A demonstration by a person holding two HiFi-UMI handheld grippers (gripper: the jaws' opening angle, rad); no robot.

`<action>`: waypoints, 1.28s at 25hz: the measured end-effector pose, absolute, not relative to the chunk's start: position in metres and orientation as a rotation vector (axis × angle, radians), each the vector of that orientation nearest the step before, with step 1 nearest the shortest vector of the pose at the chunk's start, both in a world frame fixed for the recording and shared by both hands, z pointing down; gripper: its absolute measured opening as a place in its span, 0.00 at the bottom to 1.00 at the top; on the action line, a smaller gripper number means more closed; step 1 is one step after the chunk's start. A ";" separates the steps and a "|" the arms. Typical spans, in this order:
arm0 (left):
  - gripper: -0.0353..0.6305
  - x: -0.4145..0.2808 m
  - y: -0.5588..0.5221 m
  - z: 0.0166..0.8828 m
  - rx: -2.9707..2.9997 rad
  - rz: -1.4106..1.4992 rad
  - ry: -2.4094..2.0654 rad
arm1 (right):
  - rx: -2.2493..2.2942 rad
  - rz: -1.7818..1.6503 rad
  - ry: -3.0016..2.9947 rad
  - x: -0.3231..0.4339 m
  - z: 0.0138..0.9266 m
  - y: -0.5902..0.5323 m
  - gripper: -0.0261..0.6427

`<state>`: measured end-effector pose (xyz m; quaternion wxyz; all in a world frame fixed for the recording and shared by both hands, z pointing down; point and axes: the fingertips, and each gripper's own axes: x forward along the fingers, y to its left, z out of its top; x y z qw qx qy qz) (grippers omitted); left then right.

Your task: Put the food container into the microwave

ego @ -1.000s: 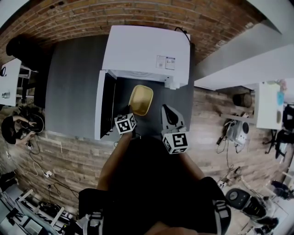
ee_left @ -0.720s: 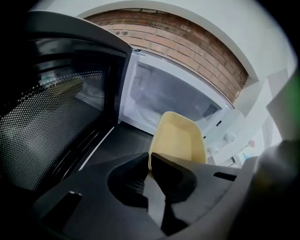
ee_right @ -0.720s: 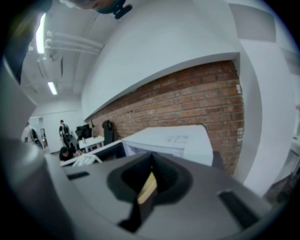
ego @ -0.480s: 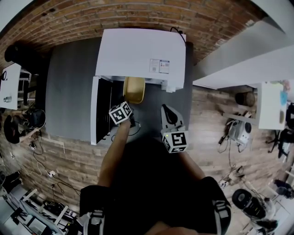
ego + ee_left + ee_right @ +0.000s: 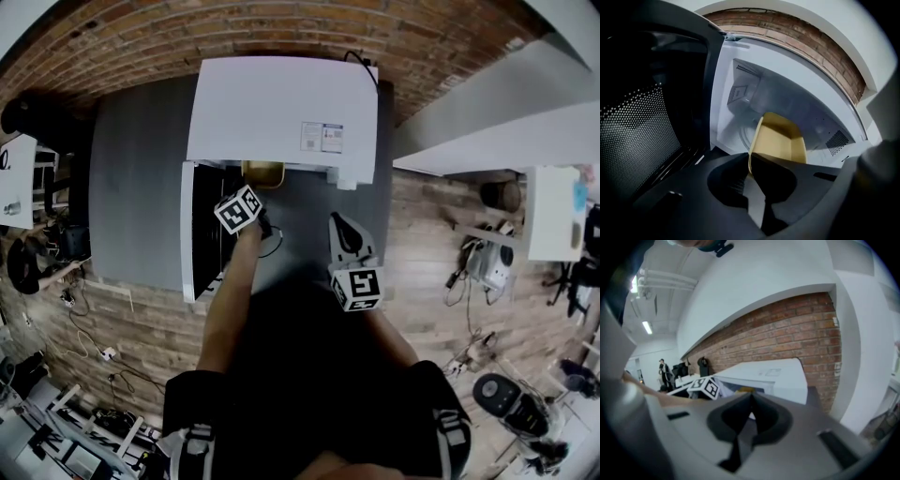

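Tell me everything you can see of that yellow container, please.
The food container is a yellow, open-topped tub, rectangular with rounded corners. It looks like plastic and seems to be empty. The fingers of the left gripper pinch its near rim, and it juts forward into the open microwave. In the head view only its near edge shows beneath the microwave's top. Whether it rests on the oven floor cannot be told.
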<state>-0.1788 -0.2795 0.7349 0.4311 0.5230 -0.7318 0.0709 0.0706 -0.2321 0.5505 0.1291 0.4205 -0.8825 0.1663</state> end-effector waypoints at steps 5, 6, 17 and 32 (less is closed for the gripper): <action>0.13 -0.183 -0.297 0.740 1.287 0.174 -1.835 | 1.218 0.497 -2.550 0.069 0.556 -0.236 0.09; 0.13 -0.185 -0.300 0.740 1.282 0.168 -1.841 | 1.218 0.499 -2.549 0.069 0.558 -0.236 0.09; 0.13 -0.189 -0.331 0.741 1.259 0.122 -1.848 | 1.236 0.505 -2.529 0.070 0.566 -0.243 0.09; 0.26 -0.182 -0.340 0.748 1.283 0.052 -1.804 | 1.243 0.497 -2.518 0.072 0.569 -0.246 0.09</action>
